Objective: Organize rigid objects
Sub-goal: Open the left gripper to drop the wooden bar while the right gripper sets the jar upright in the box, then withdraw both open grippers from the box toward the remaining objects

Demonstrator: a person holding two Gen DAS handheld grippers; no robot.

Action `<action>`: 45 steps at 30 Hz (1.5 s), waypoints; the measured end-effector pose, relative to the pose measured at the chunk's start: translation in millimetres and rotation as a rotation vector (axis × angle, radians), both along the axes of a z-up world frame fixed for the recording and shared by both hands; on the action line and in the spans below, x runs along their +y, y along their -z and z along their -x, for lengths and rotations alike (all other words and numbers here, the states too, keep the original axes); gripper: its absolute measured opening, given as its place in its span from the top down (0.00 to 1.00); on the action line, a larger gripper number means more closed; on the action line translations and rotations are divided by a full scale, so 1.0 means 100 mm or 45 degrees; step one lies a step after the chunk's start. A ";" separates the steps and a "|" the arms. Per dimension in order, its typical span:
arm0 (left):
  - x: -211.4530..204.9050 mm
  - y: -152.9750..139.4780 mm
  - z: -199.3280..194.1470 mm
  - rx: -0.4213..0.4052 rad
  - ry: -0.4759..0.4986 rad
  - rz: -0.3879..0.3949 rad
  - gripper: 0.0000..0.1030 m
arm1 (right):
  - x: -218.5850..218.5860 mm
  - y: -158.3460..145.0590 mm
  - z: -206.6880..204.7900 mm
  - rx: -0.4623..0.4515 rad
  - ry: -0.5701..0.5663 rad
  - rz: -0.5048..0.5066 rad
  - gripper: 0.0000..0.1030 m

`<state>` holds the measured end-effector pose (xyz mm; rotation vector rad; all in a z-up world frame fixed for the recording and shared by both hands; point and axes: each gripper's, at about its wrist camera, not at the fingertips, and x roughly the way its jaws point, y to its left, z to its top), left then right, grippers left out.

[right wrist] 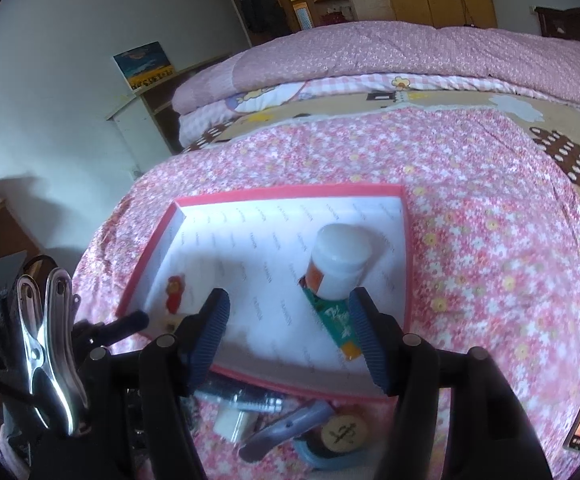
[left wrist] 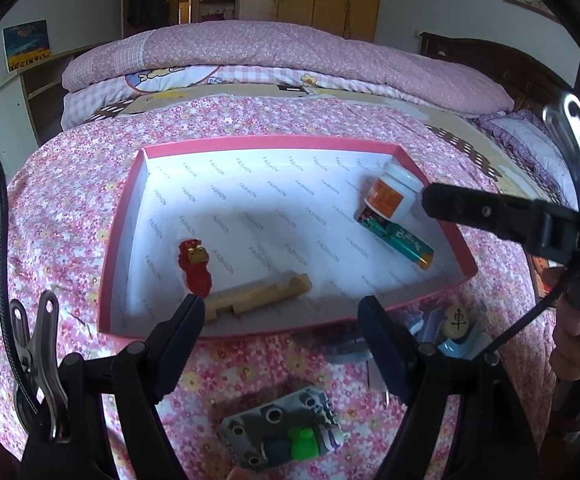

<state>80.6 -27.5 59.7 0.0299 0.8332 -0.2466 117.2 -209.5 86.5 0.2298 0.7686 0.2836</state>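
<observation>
Black-armed left gripper [left wrist: 280, 312], blue pads, jaws wide apart, nothing between them; hangs over near wall of pink box [left wrist: 122, 216]. Left pad tip sits in front of the wooden block's [left wrist: 258, 294] near end, can't tell if touching.

R gripper [right wrist: 290, 308] likewise spread, empty, over box's near right part. In left wrist view one R finger [left wrist: 490, 210] reaches in from the right, tip just beside the white bottle [left wrist: 394, 192].

Inside box, white printed lining: red toy figure [left wrist: 195, 266] near left, beside block. White bottle w/ orange label lying tilted at far right, resting on end of green lighter [left wrist: 400, 240], which runs toward near right corner, orange end nearest.

Outside box, on pink floral bedspread [left wrist: 70, 200], near side:
- grey perforated plate w/ green piece [left wrist: 286, 436], below left gripper
- round wooden chess piece [right wrist: 346, 430] w/ dark character, on a light blue item [right wrist: 318, 454]
- purple-grey handle-shaped tool [right wrist: 286, 430], metal cylinder [right wrist: 246, 398], small white piece [right wrist: 232, 420]; blurred, can't ID further.

Folded pink quilt [right wrist: 390, 52] at far end of bed.
</observation>
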 end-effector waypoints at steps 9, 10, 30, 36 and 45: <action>0.01 -0.05 0.19 -0.012 0.005 0.005 0.20 | 0.03 0.03 0.25 0.007 -0.026 0.014 0.38; 0.01 -0.06 0.22 -0.017 0.005 0.005 0.20 | 0.03 0.03 0.28 0.008 -0.029 0.012 0.38; 0.13 -0.05 0.68 -0.028 0.016 -0.001 0.20 | 0.10 0.23 0.94 0.042 -0.085 -0.012 0.38; 0.14 0.07 0.76 0.013 -0.001 0.006 0.20 | 0.06 0.34 1.10 0.064 -0.075 -0.016 0.38; 0.16 0.16 0.85 0.015 -0.078 0.014 0.20 | 0.07 0.48 1.30 0.061 -0.082 0.050 0.38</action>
